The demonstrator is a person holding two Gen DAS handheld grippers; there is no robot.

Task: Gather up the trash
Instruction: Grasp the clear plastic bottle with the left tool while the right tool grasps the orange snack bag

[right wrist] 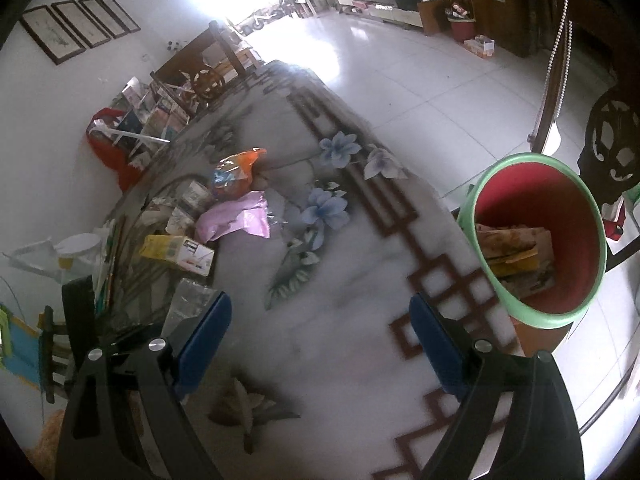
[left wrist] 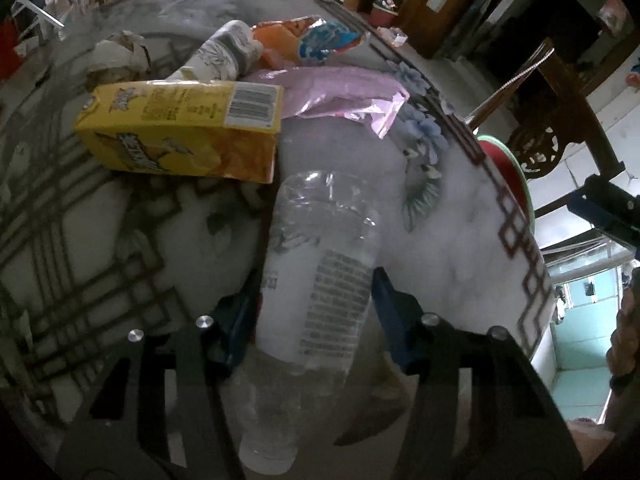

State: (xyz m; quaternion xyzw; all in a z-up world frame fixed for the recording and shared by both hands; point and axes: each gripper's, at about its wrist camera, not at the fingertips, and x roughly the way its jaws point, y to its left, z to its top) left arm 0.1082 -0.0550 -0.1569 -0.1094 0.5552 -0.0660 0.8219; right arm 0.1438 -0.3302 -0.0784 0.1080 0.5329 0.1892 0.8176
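- A large round desk point(right wrist: 340, 280), marbled white with blue flowers and a brown fret border, is filling both wrist views; a person is working over it with a gripper in each hand.
- A green-rimmed red bin point(right wrist: 560, 316) is standing just beyond the desk edge on the right side, already holding some flattened cardboard or paper.
- A cluster of trash is lying toward the far side of the desk: a yellow carton point(left wrist: 180, 136), a pink wrapper point(left wrist: 340, 92), an orange-and-blue snack bag point(left wrist: 320, 40), crumpled paper point(left wrist: 116, 52), and a pale rolled item that is hard to identify.
- A clear plastic bottle point(left wrist: 320, 264) with a white label is lying on the desk, nearest the left gripper point(left wrist: 316, 316), its base just beside the carton.
- The left gripper's blue fingers point(left wrist: 392, 312) are sitting on either side of the bottle's label, narrowed about it; they appear to be gripping it, though contact on the right side is hard to confirm.
- The right gripper point(right wrist: 320, 344) is hanging over bare desk near the bin, its fingers point(right wrist: 200, 340) standing wide apart and holding nothing.
- The step in hand seems to be picking up the bottle; the next move likely calls for a firm squeeze, a lift clear of the carton, and a carry across to the bin.
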